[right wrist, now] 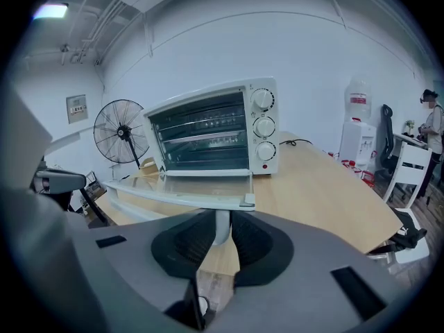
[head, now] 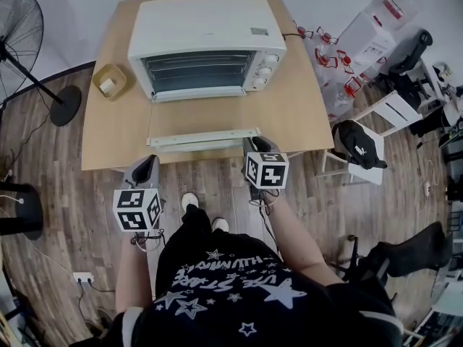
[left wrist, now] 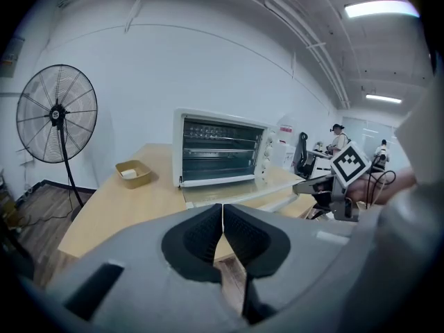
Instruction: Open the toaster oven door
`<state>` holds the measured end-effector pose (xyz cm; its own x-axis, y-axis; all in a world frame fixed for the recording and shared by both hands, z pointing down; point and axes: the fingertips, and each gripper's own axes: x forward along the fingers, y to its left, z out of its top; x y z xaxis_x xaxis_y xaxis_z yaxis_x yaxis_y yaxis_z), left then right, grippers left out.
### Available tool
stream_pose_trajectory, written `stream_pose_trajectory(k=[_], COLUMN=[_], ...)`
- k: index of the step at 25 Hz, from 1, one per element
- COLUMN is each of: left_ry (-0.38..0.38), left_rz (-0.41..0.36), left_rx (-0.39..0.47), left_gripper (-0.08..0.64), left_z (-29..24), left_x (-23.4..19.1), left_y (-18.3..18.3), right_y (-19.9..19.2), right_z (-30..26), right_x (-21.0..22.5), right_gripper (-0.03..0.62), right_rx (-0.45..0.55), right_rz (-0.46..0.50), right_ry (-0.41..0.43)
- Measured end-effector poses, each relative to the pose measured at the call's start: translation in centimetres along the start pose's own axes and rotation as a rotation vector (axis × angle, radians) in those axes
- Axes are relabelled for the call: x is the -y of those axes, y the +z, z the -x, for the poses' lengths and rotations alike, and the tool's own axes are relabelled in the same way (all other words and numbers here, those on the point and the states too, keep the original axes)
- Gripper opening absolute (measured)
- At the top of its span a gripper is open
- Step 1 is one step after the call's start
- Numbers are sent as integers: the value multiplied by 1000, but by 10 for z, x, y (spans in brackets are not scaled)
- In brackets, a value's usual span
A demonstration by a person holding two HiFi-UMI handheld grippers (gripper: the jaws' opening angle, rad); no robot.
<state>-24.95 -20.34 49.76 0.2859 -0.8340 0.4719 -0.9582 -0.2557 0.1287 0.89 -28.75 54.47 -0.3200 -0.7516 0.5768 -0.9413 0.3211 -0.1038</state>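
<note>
The white toaster oven point(head: 206, 42) stands at the back of the wooden table point(head: 304, 114), also in the left gripper view point(left wrist: 222, 150) and the right gripper view point(right wrist: 215, 134). Its glass door point(head: 202, 132) lies folded down flat towards me, out over the table's front edge. My right gripper point(head: 255, 144) is shut on the white door handle point(right wrist: 220, 227) near the door's right end, and the handle bar shows between its pads. My left gripper point(head: 148, 166) hangs just in front of the table edge, left of the door, shut with nothing in it point(left wrist: 222, 238).
A small tan box point(head: 110, 82) with a white item sits on the table left of the oven. A standing fan point(head: 18, 27) is on the floor at far left. A chair with a black bag point(head: 358, 147) stands right of the table.
</note>
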Motion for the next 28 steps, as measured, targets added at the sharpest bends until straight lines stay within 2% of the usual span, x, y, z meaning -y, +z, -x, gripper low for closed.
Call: stream_pose_trajectory(k=[8,28], left_ry=[4,-13], left_rz=[17,23], left_rx=[-23,-100], left_gripper=[21,21], left_z=[4,-11], left_x=[2,6], left_y=[-15,-40], right_y=[-28,-69], right_z=[-8,-27], right_x=[1,5], right_gripper=[72,69], right_rx=[-50,-140], right_rz=[-13,-21], right_ry=[-3,-6])
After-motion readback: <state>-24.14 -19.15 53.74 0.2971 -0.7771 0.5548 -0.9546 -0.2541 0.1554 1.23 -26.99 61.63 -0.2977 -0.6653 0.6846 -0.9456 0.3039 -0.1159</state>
